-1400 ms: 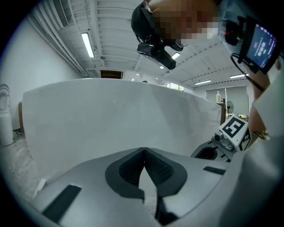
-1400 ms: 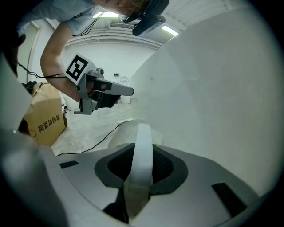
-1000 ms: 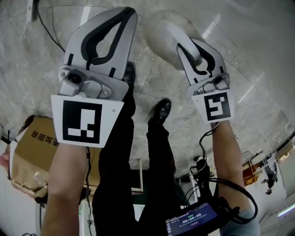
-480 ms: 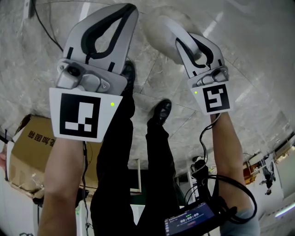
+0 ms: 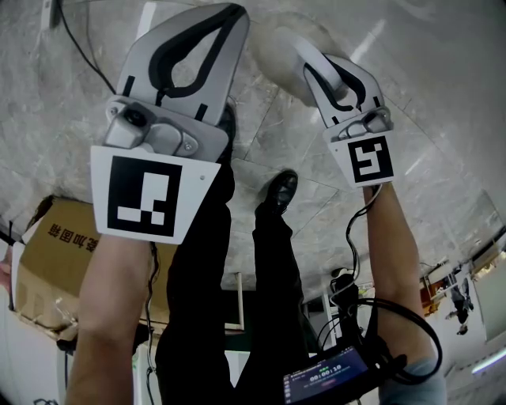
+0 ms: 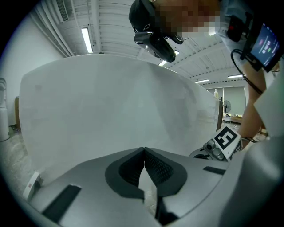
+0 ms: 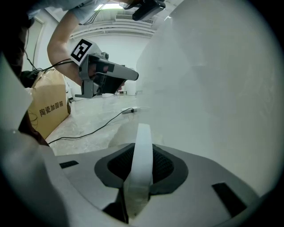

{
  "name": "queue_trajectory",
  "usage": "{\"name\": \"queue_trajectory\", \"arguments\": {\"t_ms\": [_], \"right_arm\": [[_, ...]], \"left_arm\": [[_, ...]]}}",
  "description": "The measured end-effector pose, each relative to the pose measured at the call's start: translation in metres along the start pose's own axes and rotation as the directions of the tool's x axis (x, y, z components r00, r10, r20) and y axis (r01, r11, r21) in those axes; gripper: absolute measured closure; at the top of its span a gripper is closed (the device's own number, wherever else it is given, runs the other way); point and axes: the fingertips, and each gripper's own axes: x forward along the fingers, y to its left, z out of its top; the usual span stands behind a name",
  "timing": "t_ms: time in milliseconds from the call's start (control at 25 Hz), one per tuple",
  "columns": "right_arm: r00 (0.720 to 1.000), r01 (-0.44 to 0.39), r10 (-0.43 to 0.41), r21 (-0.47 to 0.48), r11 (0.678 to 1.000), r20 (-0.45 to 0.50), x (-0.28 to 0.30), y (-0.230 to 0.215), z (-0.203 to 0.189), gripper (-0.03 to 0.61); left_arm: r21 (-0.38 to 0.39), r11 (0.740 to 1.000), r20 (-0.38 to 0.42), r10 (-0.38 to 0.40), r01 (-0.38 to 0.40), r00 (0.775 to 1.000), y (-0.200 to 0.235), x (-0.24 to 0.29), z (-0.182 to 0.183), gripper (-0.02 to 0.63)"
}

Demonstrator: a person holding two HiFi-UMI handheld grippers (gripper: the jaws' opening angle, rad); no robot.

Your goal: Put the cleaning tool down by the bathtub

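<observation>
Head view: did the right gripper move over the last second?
Yes, slightly. The right gripper, clamped on the cleaning tool, has shifted up the picture and a little left, farther from the black shoe, which stays put.

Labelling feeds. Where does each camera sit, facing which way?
Head view: on the head, facing down at left gripper, right gripper, legs.
Left gripper view: on that gripper, along shut jaws at the tub; right gripper at right.
Right gripper view: on it, along jaws clamped on the tool; left gripper, arm upper left.
Shared: box, head and right gripper views.
</observation>
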Motion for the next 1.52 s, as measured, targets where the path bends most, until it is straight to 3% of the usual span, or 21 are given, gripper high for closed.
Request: {"name": "queue_trajectory", "arguments": {"t_ms": [1080,1280,1520], "right_arm": [[0.999,-0.011,0.01,-0.041,0.999,-0.03,0.039,-0.006,-0.026,0.461],[0.996,0.01,-0.01,0.009,1.0,-0.086,0.04,-0.009,-0.033,0.431],[0.999,0.003,-0.004,-0.034,0.999,-0.039,0.035,-0.01,-0.022,0.434]], "left_arm": [[-0.006,1.0,-0.041,0.018,-0.018,0.999,0.011,0.0,-0.021,0.598],[-0.009,1.0,-0.05,0.02,-0.021,0.999,0.008,-0.001,-0.025,0.598],[-0.011,1.0,-0.047,0.026,-0.027,0.999,0.005,-0.002,-0.02,0.598]]}}
